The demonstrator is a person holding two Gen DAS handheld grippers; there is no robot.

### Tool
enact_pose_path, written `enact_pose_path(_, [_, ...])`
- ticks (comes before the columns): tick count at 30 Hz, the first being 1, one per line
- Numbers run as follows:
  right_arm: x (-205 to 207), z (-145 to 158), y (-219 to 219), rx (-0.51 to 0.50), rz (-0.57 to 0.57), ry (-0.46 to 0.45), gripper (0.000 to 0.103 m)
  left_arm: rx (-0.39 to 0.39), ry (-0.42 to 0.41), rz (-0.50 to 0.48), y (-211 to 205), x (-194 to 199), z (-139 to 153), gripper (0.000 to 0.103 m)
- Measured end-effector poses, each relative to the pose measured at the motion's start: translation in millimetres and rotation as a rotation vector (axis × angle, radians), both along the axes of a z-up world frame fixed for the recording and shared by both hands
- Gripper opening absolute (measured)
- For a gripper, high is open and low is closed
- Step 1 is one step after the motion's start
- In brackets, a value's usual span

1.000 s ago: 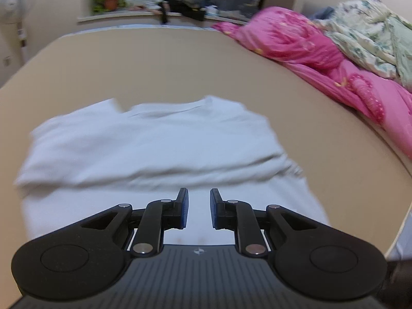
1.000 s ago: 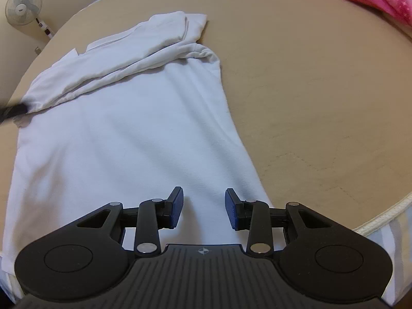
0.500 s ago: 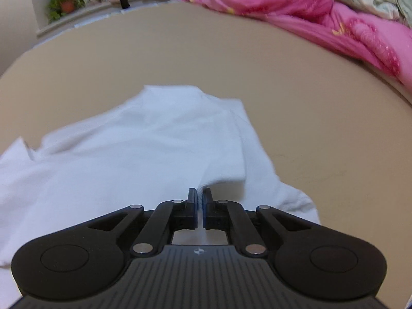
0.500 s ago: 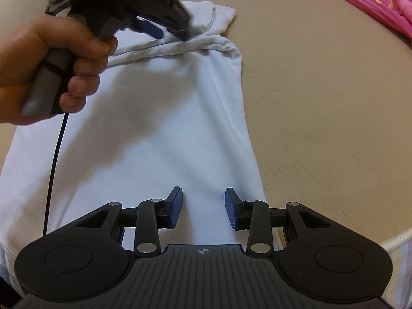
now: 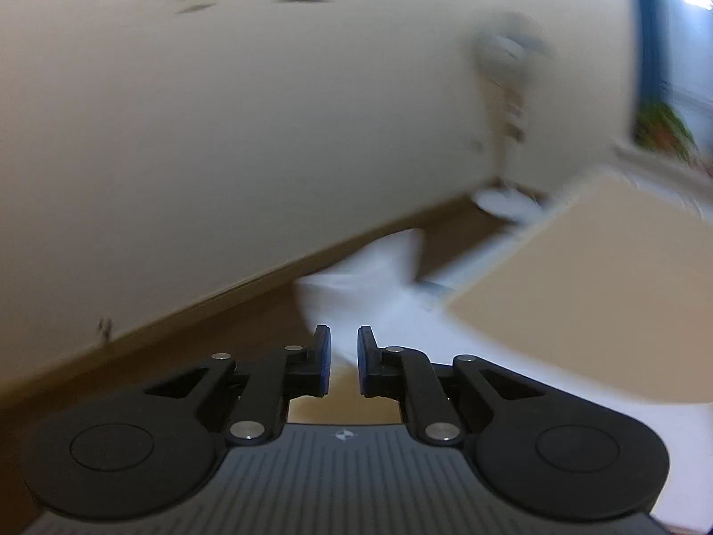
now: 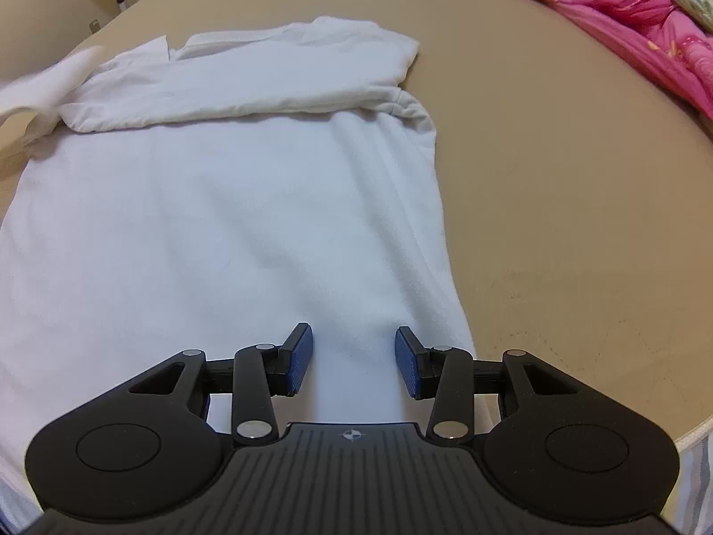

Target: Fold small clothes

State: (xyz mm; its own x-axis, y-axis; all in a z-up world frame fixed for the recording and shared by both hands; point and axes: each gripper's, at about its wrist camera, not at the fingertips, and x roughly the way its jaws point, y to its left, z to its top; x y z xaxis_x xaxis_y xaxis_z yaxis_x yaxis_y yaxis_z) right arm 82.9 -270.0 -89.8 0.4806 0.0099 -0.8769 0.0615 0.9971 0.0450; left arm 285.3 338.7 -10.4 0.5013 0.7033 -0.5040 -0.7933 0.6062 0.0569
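A white T-shirt [image 6: 231, 205] lies flat on the tan bed surface [image 6: 557, 187], its top part folded down in a band across the chest. My right gripper [image 6: 353, 363] is open and empty, low over the shirt's near hem. My left gripper [image 5: 343, 359] is open a little and empty, at the bed's left edge, pointing at the wall. A blurred white part of the shirt [image 5: 383, 276] lies ahead of it, at the bed's edge. The left view is motion-blurred.
A pink quilt [image 6: 633, 13] lies along the bed's far right side. A standing fan [image 5: 508, 102] and a cream wall [image 5: 223, 111] are to the left of the bed, a potted plant [image 5: 664, 129] behind. The bed's near edge [image 6: 695, 437] is at lower right.
My left gripper was shut near the shirt's folded sleeve; it has opened and swung left to face the wall. The right gripper stayed open over the hem.
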Motion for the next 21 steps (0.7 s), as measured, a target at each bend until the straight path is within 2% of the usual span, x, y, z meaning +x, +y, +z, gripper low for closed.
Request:
enact_pose_path(1, [-2.2, 2.1, 0.4, -0.002, -0.012, -0.02, 0.043, -0.001, -0.025, -0.013, 5.3, -12.2, -8.5, 0.022])
enact_pose_path(2, [-1.7, 1.7, 1.2, -0.005, -0.021, -0.042, 0.043, -0.035, 0.007, -0.024, 7.3, -12.3, -13.6, 0.025])
enact_pose_path(3, [-4.3, 4.3, 3.1, -0.013, -0.027, -0.076, 0.043, -0.112, 0.027, -0.056, 10.0, -5.9, -13.0, 0.025])
enact_pose_path(4, [-6.4, 6.7, 5.8, -0.022, -0.027, -0.107, 0.043, -0.148, -0.045, -0.114, 5.9, -4.5, -9.3, 0.026])
enact_pose_path(5, [-7.1, 8.4, 10.0, -0.039, -0.022, -0.142, 0.043, -0.147, -0.093, -0.162, -2.5, 0.1, -6.0, 0.031])
enact_pose_path(7, [-5.6, 11.7, 21.4, -0.063, 0.002, -0.214, 0.043, -0.135, -0.077, -0.273, -23.0, 23.6, -7.2, 0.039])
enact_pose_path(8, [-5.3, 14.5, 28.4, -0.071, 0.022, -0.241, 0.04, -0.165, -0.067, -0.318, -29.7, 35.4, -13.5, 0.039])
enact_pose_path(9, [-3.4, 17.6, 37.9, -0.077, 0.045, -0.264, 0.033, -0.211, -0.058, -0.334, -31.4, 44.5, -21.1, 0.039])
enact_pose_path(11, [5.0, 24.7, 58.9, -0.06, 0.079, -0.305, 0.026, -0.334, -0.031, -0.329, -27.0, 60.8, -44.9, 0.039])
enact_pose_path(12, [11.2, 27.9, 70.7, -0.04, 0.099, -0.326, 0.026, -0.386, 0.004, -0.314, -20.6, 67.4, -58.7, 0.039])
enact_pose_path(14, [30.3, 33.8, 102.5, 0.008, 0.162, -0.361, 0.026, -0.503, 0.165, -0.236, -4.5, 79.3, -96.2, 0.037])
enact_pose_path(15, [42.6, 36.0, 121.1, 0.032, 0.201, -0.376, 0.026, -0.551, 0.224, -0.19, 3.4, 78.9, -113.3, 0.032])
enact_pose_path(16, [55.8, 38.2, 141.9, 0.048, 0.247, -0.396, 0.026, -0.565, 0.168, -0.179, 8.3, 72.8, -113.6, 0.032])
enact_pose_path(17, [68.3, 40.4, 162.5, 0.052, 0.291, -0.415, 0.029, -0.592, 0.142, -0.16, 11.1, 71.3, -109.2, 0.034])
enact_pose_path(19, [96.8, 43.5, 208.0, 0.044, 0.377, -0.438, 0.043, -0.598, 0.133, -0.163, 10.4, 70.1, -104.1, 0.042])
enact_pose_path(21, [126.0, 43.5, 245.8, 0.021, 0.442, -0.441, 0.062, -0.591, 0.157, -0.165, 13.4, 72.9, -108.2, 0.042])
